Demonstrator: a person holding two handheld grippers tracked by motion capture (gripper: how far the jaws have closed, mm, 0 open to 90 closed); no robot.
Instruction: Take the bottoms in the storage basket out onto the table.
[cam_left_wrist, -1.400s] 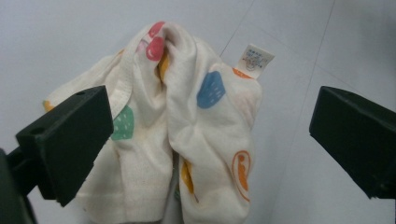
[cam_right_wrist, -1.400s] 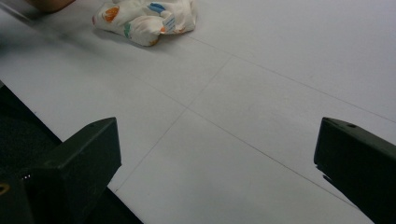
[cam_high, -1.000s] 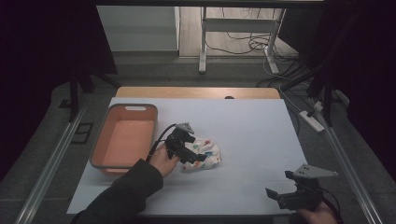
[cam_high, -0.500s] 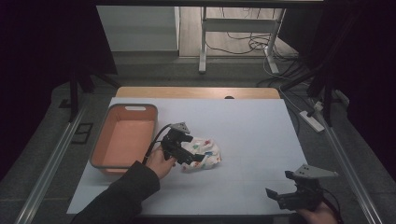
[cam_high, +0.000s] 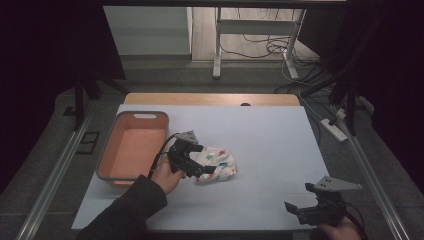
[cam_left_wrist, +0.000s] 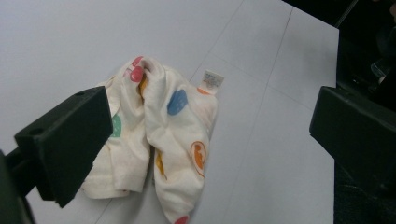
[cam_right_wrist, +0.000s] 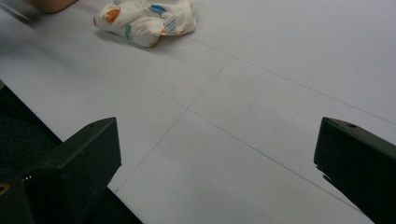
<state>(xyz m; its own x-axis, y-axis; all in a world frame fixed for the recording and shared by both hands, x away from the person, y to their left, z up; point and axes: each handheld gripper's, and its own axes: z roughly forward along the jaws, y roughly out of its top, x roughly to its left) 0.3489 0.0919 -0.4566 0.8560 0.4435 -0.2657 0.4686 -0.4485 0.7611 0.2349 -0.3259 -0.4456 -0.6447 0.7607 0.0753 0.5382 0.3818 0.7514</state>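
While your left tool (cam_left_wrist: 205, 154) hangs spread over the cloth (cam_left_wrist: 159, 140), drop both jaws astride its bunched middle, then pinch; right tool (cam_right_wrist: 219, 163) idles spread.

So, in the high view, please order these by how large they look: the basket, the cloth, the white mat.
1. White mat
2. Basket, clearly smaller
3. Cloth, smallest, partly hidden by the left gripper

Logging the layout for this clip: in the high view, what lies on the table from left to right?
Bin → left hand-held gripper → cloth → right hand-held gripper.
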